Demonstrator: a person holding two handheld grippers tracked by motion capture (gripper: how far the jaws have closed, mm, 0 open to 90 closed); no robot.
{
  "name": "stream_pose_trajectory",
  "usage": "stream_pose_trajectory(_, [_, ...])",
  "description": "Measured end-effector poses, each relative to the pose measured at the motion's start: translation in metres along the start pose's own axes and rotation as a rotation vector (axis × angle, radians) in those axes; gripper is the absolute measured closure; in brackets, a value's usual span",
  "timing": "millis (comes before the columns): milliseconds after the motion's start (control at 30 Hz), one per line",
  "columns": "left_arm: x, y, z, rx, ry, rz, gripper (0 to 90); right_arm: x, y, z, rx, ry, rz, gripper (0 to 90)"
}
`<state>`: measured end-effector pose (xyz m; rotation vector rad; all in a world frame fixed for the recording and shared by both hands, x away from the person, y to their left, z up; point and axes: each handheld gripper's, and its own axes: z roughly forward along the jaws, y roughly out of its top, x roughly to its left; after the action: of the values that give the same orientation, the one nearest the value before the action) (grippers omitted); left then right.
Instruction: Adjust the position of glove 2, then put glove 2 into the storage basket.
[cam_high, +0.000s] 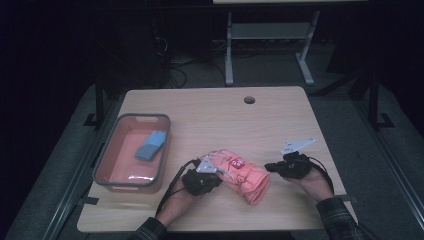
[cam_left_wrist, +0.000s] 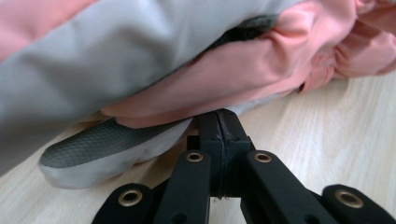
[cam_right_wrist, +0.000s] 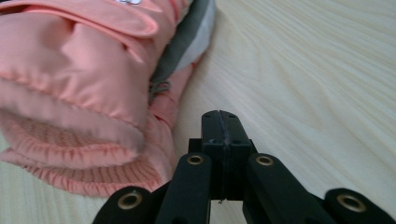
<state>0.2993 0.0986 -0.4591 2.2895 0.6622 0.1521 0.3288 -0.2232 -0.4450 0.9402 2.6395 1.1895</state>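
Pink glove (cam_high: 240, 174): lies loose, six o'clock on table. Your left gripper (cam_high: 216, 176) touches it; right gripper (cam_high: 270, 167) beside (both pressed together, empty). Grasp outstanding.

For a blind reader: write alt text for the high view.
On a wooden table, a person's two hands each hold a black tool beside a folded pink jacket: the left tool touches it, the right tool sits apart. A pink bin at left holds a blue cloth.
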Motion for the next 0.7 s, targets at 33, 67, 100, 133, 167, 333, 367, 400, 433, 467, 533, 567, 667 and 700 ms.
stream_pose_trajectory(33, [0.001,0.001,0.001,-0.002,0.003,-0.004,89.3,0.001,0.000,0.000,0.002,0.003,-0.008,90.0])
stream_pose_trajectory(67, [0.002,0.002,0.002,-0.001,0.004,-0.003,89.3,0.002,0.000,0.001,0.002,0.006,-0.010,90.0])
stream_pose_trajectory(100, [0.003,0.002,0.002,-0.002,0.004,-0.006,89.3,0.004,0.000,0.001,0.003,0.008,-0.013,89.9])
stream_pose_trajectory(133, [0.003,0.002,0.002,-0.002,0.004,-0.006,89.3,0.004,0.000,0.001,0.006,0.010,-0.018,89.9])
stream_pose_trajectory(167, [0.006,0.004,0.003,-0.004,0.000,-0.013,89.4,0.006,-0.001,0.002,0.007,0.013,-0.023,89.9])
stream_pose_trajectory(333, [0.014,0.009,0.007,-0.001,-0.011,-0.020,89.4,0.013,-0.003,0.006,0.033,0.034,-0.035,90.0])
stream_pose_trajectory(367, [0.016,0.011,0.008,-0.005,-0.009,-0.026,89.4,0.015,-0.003,0.006,0.032,0.036,-0.035,90.0])
stream_pose_trajectory(400, [0.017,0.013,0.009,-0.002,-0.008,-0.023,89.4,0.017,-0.003,0.007,0.033,0.043,-0.042,90.0])
stream_pose_trajectory(433, [0.018,0.015,0.010,-0.002,-0.002,-0.020,89.4,0.019,-0.003,0.008,0.032,0.052,-0.049,90.0])
stream_pose_trajectory(467, [0.020,0.017,0.011,-0.004,0.002,-0.029,89.4,0.021,-0.003,0.009,0.036,0.054,-0.055,90.0])
stream_pose_trajectory(533, [0.025,0.020,0.013,-0.002,0.010,-0.039,89.4,0.025,-0.001,0.012,0.042,0.073,-0.063,90.0])
stream_pose_trajectory(567, [0.027,0.021,0.014,-0.001,0.009,-0.049,89.4,0.027,-0.001,0.012,0.041,0.082,-0.066,90.0])
stream_pose_trajectory(667, [0.034,0.026,0.018,-0.006,0.005,-0.063,89.4,0.032,-0.001,0.015,0.045,0.104,-0.084,90.0])
stream_pose_trajectory(700, [0.035,0.027,0.019,-0.005,0.003,-0.067,89.4,0.035,-0.001,0.017,0.050,0.114,-0.087,90.0])
